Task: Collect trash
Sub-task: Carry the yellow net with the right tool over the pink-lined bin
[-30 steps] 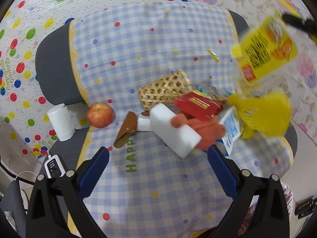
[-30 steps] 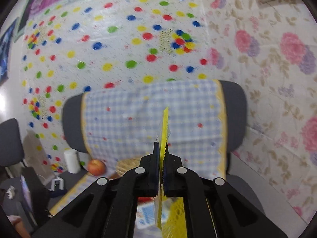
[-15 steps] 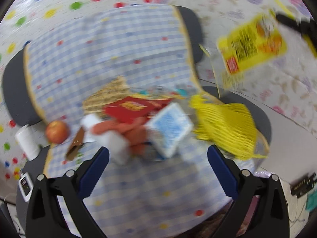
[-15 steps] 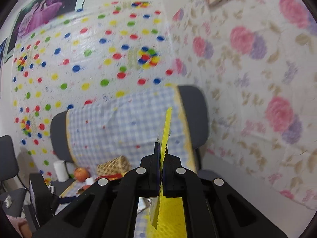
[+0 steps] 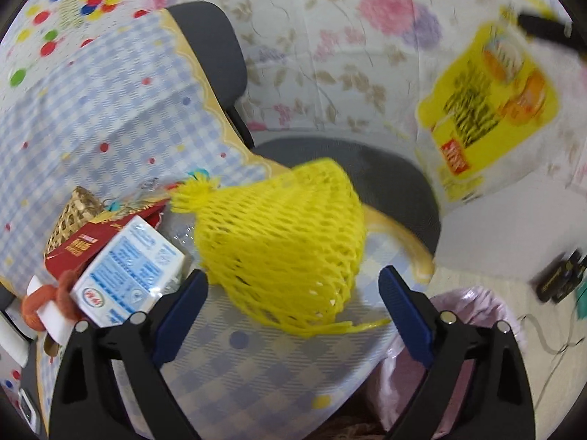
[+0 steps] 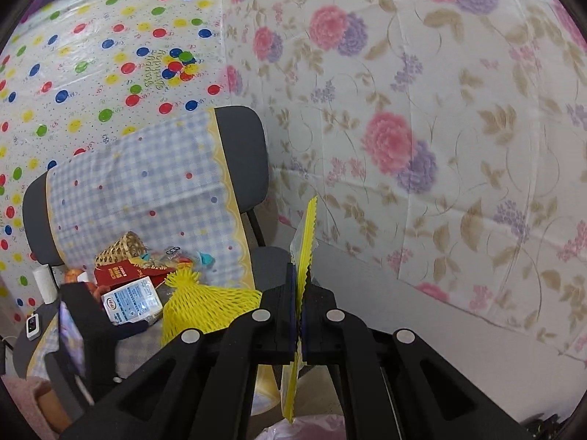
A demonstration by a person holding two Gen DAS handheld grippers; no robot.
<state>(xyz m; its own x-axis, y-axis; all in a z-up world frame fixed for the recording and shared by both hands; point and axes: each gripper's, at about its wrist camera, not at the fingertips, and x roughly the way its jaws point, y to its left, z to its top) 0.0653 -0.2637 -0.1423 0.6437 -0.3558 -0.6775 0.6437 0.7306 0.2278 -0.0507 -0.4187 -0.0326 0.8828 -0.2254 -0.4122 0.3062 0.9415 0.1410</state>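
Right gripper (image 6: 298,315) clamped on yellow wrapper (image 6: 306,242); carry over pink bag (image 6: 308,427), then release; left gripper (image 5: 293,293) jaws just narrowing slightly, straddling yellow net (image 5: 282,245), not gripping.

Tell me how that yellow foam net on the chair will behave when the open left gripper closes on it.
The yellow foam net is open mesh, so it will probably squash and feel very light. Its frayed top and loose strands suggest it flops rather than holding shape. The left gripper, jaws wide on either side, may need to close far.

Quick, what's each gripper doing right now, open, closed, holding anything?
Left gripper: open, jaws just closing slightly, holding nothing; yellow foam net lies ahead.
Right gripper: shut on yellow wrapper.
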